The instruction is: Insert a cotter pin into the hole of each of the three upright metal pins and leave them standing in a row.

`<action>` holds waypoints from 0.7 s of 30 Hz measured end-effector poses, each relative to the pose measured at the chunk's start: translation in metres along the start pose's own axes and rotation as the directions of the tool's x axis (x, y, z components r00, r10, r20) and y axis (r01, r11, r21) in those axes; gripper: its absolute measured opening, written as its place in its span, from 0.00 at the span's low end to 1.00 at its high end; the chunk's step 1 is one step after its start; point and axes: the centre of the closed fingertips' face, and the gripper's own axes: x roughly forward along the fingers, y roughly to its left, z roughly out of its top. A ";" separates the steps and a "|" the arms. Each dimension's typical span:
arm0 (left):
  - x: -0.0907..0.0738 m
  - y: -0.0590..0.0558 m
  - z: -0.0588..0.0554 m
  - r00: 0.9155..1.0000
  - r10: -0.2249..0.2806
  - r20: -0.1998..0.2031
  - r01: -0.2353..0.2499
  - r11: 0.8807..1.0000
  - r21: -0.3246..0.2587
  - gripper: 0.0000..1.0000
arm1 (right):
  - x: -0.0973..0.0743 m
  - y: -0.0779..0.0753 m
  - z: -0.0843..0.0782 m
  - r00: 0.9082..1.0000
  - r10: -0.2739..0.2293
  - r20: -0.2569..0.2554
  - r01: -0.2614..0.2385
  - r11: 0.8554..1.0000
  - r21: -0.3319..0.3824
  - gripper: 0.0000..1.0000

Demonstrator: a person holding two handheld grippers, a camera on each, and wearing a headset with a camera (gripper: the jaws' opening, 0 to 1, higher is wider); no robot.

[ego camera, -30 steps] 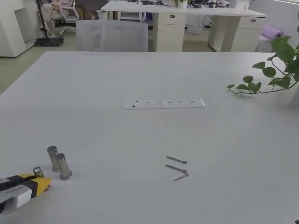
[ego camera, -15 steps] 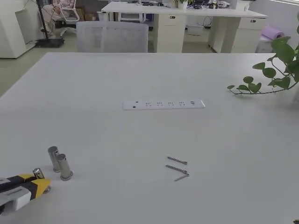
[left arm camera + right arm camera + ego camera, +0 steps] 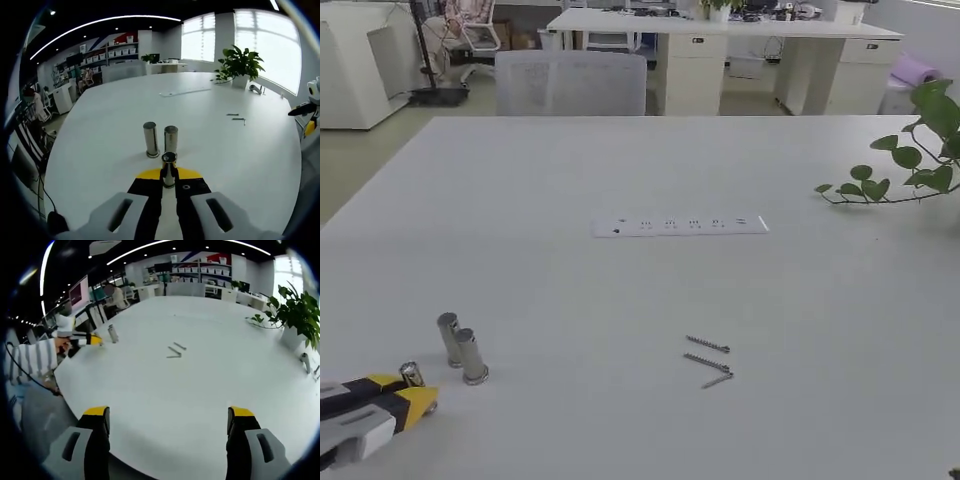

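Two silver metal pins (image 3: 447, 338) (image 3: 471, 356) stand upright side by side at the table's near left. They appear again as the two pins (image 3: 150, 139) (image 3: 170, 138) just ahead in the left gripper view. My left gripper (image 3: 418, 394) (image 3: 169, 176), with yellow-tipped jaws, is shut on a third metal pin (image 3: 411, 375) (image 3: 169, 165), upright just short of them. Three cotter pins (image 3: 710, 361) (image 3: 235, 116) (image 3: 174, 351) lie loose at mid-table. My right gripper (image 3: 169, 414) hangs open above the table's near edge, holding nothing.
A white power strip (image 3: 680, 226) lies across the middle of the table. A leafy plant (image 3: 910, 150) trails in from the right edge. Behind the far edge stands a grey chair (image 3: 570, 82). A person's striped sleeve (image 3: 30, 357) is at the left.
The head view has shifted slightly. My left gripper keeps its hold on the third pin near the other two; the cotter pins lie where they were.
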 end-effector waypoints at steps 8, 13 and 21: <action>-0.013 -0.015 0.012 1.000 -0.005 0.021 0.006 0.999 -0.037 0.07 | 0.003 0.004 0.001 1.000 0.021 0.009 -0.021 1.000 0.001 0.98; -0.020 -0.026 0.021 1.000 0.009 0.018 -0.009 1.000 -0.021 0.07 | 0.002 0.005 0.000 0.999 0.034 0.010 -0.033 0.999 -0.011 0.97; -0.029 -0.036 0.028 0.998 0.055 0.019 -0.054 0.997 -0.046 0.07 | 0.003 0.005 -0.001 0.999 0.050 0.012 -0.050 0.999 -0.015 0.97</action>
